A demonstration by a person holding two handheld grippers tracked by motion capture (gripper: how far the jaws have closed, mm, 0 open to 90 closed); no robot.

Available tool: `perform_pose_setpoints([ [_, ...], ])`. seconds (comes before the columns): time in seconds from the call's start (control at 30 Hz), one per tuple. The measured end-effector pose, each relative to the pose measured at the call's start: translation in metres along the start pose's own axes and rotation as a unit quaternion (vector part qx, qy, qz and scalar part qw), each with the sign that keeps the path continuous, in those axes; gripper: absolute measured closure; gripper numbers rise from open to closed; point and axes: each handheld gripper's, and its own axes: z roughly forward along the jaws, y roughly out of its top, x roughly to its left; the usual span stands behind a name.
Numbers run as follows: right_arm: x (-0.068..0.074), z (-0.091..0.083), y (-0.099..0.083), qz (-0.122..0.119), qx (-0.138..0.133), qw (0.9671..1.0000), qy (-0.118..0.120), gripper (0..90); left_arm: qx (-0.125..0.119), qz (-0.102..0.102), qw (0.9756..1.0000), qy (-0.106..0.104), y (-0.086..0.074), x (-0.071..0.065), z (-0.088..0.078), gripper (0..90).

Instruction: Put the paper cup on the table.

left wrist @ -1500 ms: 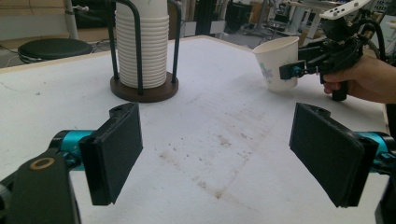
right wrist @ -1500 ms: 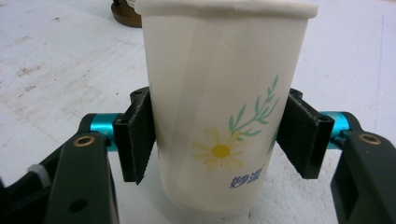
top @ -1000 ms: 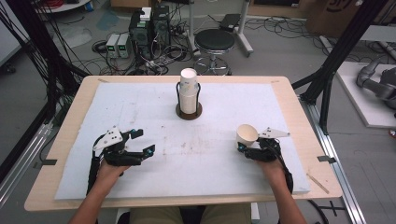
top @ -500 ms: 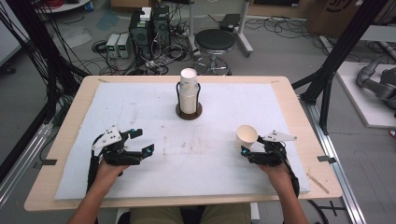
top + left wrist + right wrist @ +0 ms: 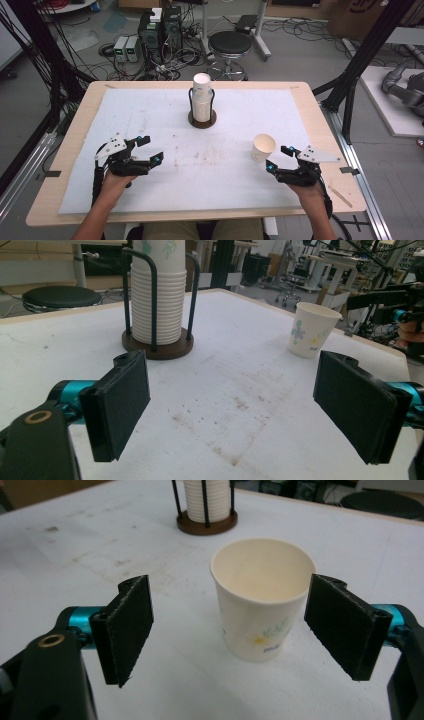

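Note:
A white paper cup (image 5: 263, 146) with a flower print stands upright on the right of the white mat (image 5: 150, 115). My right gripper (image 5: 276, 157) sits just behind it, open; its jaws have just been opening and touch nothing. In the right gripper view the cup (image 5: 260, 605) stands a little ahead of the two parted pads (image 5: 125, 630). A stack of paper cups (image 5: 202, 97) fills a wire holder on a brown base at the mat's far middle. My left gripper (image 5: 152, 149) rests at the left, open and empty; its jaws have just been opening a little wider.
The left gripper view shows the holder (image 5: 157, 295) ahead left and the lone cup (image 5: 314, 329) ahead right. The wooden table edge (image 5: 320, 115) frames the mat. Beyond it stand a black stool (image 5: 229, 45), electronics boxes (image 5: 160, 30) and black frame posts (image 5: 360, 65).
The right gripper opened off the cup and drew back toward the person. The cup now stands free and upright. The left hand stayed put.

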Motion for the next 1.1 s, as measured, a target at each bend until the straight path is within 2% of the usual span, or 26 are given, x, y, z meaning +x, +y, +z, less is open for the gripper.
perform_pose_setpoints([
  [0.13,0.003,-0.001,0.005,-0.006,-0.003,0.9999,0.011,20.2,0.002,0.002,1.0,-0.001,-0.001,-0.001,-0.001,14.9],
  [0.47,0.009,0.001,0.011,-0.021,-0.001,0.9997,0.016,20.3,0.0,0.006,1.0,-0.001,-0.001,-0.004,-0.008,15.2],
  [1.1,0.01,0.0,0.012,-0.022,-0.005,0.9996,0.018,20.2,0.0,0.008,1.0,0.001,-0.002,-0.007,-0.009,15.3],
])
